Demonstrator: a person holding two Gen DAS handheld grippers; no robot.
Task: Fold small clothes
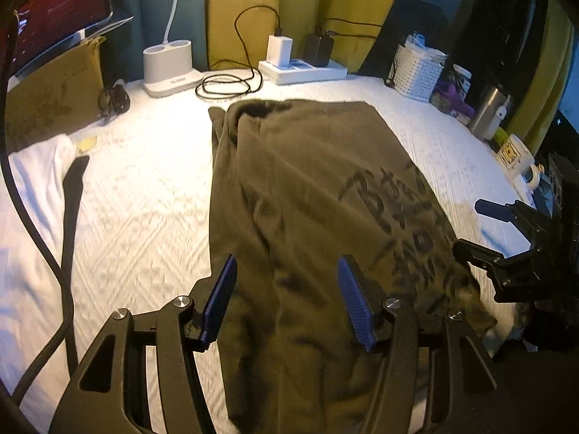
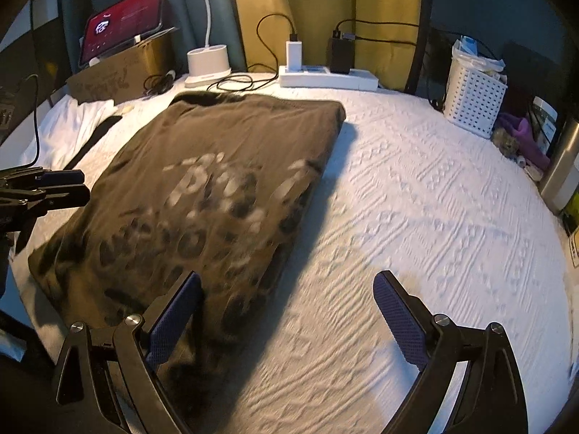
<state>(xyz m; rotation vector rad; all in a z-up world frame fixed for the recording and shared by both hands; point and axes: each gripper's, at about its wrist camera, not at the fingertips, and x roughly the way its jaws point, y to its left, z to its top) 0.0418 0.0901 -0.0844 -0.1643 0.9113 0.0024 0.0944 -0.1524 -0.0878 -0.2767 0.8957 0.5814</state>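
An olive T-shirt (image 1: 307, 188) with a dark print lies folded into a long strip on the white textured cover (image 1: 144, 195). My left gripper (image 1: 287, 289) hovers over the shirt's near end. It is open, its blue pads (image 1: 356, 303) apart with only flat cloth showing below them. In the right wrist view the same shirt (image 2: 202, 188) lies left of centre. My right gripper (image 2: 286, 307) stands wide open over the shirt's near right edge and the bare cover (image 2: 416, 199), holding nothing. Each gripper appears at the edge of the other's view: the right gripper (image 1: 474, 229) and the left gripper (image 2: 77, 185).
Along the back stand a white lamp base (image 1: 170, 68), a power strip (image 1: 304, 70) with chargers and coiled cable, and a white perforated basket (image 2: 474, 97). A steel tumbler (image 1: 490, 112) and a mug (image 1: 514, 155) are at the right. A cardboard box (image 1: 54, 90), white cloth (image 1: 32, 181) and black cable (image 1: 43, 253) are at the left.
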